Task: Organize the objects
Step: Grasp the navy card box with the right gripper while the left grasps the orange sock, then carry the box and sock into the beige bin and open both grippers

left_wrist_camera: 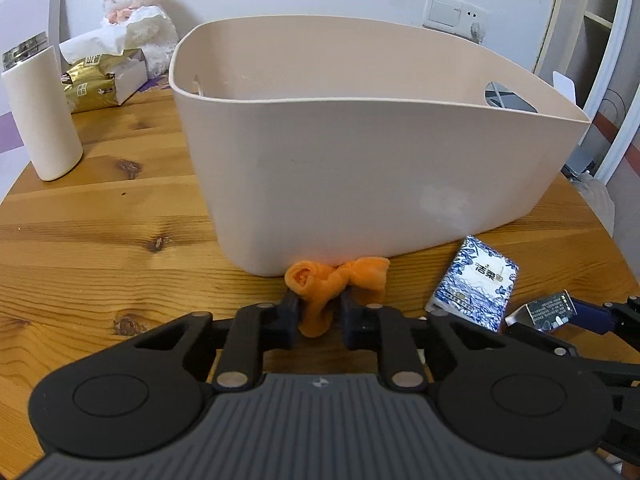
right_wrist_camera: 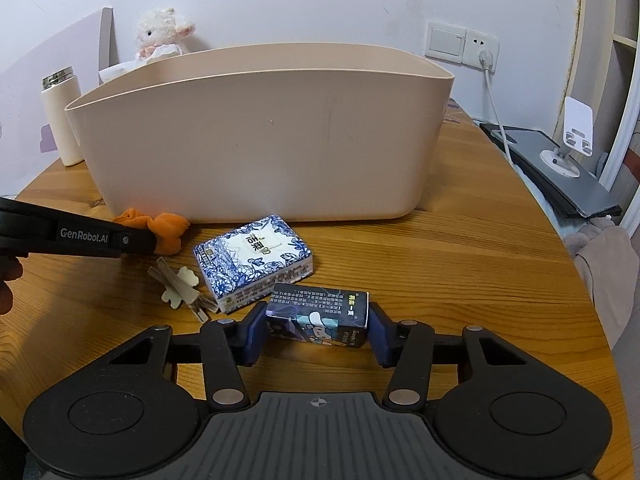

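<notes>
Now pinching the crumpled orange cloth bundle (left_wrist_camera: 336,284) in the left gripper (left_wrist_camera: 319,314), narrowed jaws on its lower fold beside the beige plastic tub (left_wrist_camera: 360,168); clamping the small dark printed carton (right_wrist_camera: 320,318) in the right gripper (right_wrist_camera: 318,330). Lifting both straight up, clearing the rim before releasing.

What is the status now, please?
Left hand-held gripper shut on orange cloth. Right hand-held gripper shut on dark box. Beige bin ahead; path clear.
</notes>
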Available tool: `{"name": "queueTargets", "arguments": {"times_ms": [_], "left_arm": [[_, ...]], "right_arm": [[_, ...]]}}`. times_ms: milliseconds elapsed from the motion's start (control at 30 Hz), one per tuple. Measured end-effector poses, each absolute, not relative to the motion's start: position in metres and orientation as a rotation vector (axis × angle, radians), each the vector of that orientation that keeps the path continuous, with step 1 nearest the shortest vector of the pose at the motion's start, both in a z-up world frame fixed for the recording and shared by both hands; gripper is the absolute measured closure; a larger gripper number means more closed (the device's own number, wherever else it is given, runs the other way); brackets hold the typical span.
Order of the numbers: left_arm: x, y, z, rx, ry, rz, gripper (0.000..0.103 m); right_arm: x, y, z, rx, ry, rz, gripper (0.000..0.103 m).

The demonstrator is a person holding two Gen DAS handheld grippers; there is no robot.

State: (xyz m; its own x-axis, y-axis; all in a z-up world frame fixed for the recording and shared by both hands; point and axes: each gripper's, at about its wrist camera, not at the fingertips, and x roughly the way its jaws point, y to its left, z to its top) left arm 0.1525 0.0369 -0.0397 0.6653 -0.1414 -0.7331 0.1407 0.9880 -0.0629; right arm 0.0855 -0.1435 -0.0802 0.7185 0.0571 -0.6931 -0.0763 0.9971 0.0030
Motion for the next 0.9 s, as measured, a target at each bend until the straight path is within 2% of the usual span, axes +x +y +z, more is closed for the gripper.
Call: {"name": "queueTargets", "arguments": {"times_ms": [33, 67, 433, 900], "left_arm": [[0.152, 0.037, -0.04, -0.001, 0.828, -0.159, 0.085], [0.152, 0.038, -0.04, -0.001, 0.829, -0.158, 0.093], [0.133, 0.043, -0.028, 0.019, 0.805, -0.153, 0.094], [0.101, 0.057, 0.025, 0.0, 0.718, -0.168, 0.094]], "right_arm": [[0.085, -0.144, -0.08, -0.026, 0.767, 0.075, 0.055], [0.085, -0.143, -0.08, -0.025, 0.768, 0.076, 0.055], [0.07, -0.143, -0.059, -0.036, 0.713, 0.073, 0.055], [0.051, -0.15, -0.007, -0.056, 0.572, 0.049, 0.055]]}}
